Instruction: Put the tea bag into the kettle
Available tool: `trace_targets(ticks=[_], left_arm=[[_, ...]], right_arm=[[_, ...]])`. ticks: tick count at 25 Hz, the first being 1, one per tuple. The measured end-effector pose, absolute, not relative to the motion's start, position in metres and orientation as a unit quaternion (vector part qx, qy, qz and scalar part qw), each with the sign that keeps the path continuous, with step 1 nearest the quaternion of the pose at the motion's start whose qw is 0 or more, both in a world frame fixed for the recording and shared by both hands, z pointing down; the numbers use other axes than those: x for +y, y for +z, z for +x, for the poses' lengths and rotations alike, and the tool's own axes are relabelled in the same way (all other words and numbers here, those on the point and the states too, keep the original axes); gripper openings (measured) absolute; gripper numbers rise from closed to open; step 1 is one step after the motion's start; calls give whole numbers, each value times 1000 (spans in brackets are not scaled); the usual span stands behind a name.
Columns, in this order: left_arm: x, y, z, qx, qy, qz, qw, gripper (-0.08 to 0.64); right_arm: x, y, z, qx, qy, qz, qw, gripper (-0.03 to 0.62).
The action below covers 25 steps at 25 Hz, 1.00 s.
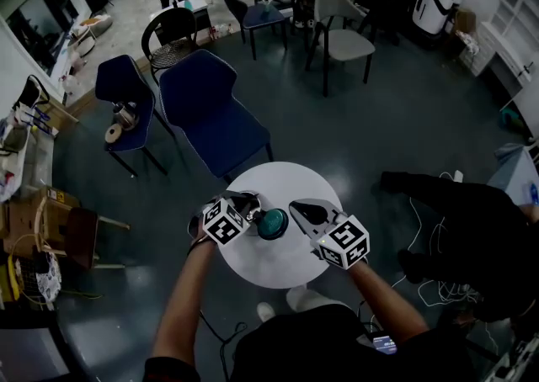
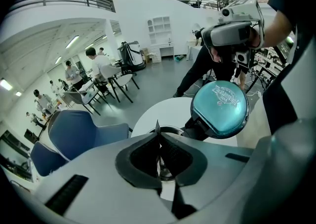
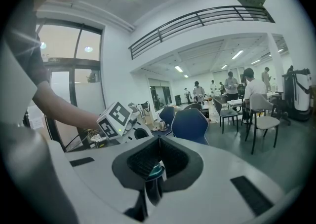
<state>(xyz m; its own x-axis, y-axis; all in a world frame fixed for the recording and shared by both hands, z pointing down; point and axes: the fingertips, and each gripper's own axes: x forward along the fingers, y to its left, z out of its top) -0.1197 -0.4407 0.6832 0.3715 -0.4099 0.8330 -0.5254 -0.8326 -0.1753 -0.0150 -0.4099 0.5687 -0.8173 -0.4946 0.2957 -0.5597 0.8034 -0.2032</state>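
On the round white table (image 1: 278, 269) stands the kettle (image 2: 174, 130); its dark open mouth shows just beyond my left jaws. My left gripper (image 1: 250, 204) (image 2: 159, 138) is over that mouth, shut on a thin white tea bag (image 2: 157, 128) that pokes out between the pads. The teal lid (image 1: 272, 223) (image 2: 219, 108) is tipped up beside the opening. My right gripper (image 1: 297, 209) (image 3: 158, 161) comes in from the right and is shut on the lid (image 3: 156, 171), of which only a teal sliver shows. The kettle body is hidden in the head view.
Two blue chairs (image 1: 210, 115) (image 1: 122, 90) stand beyond the table. A person in dark clothes (image 1: 455, 212) bends close on the right, with cables (image 1: 434, 288) on the floor there. Boxes and clutter (image 1: 34, 220) line the left wall.
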Motion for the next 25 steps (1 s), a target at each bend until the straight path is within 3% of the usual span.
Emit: trace_targets(ticks=[25], left_arm=[[-445, 730, -127, -279, 504, 811, 98, 18]], right_arm=[[-421, 589, -4, -936, 156, 287, 129, 17]])
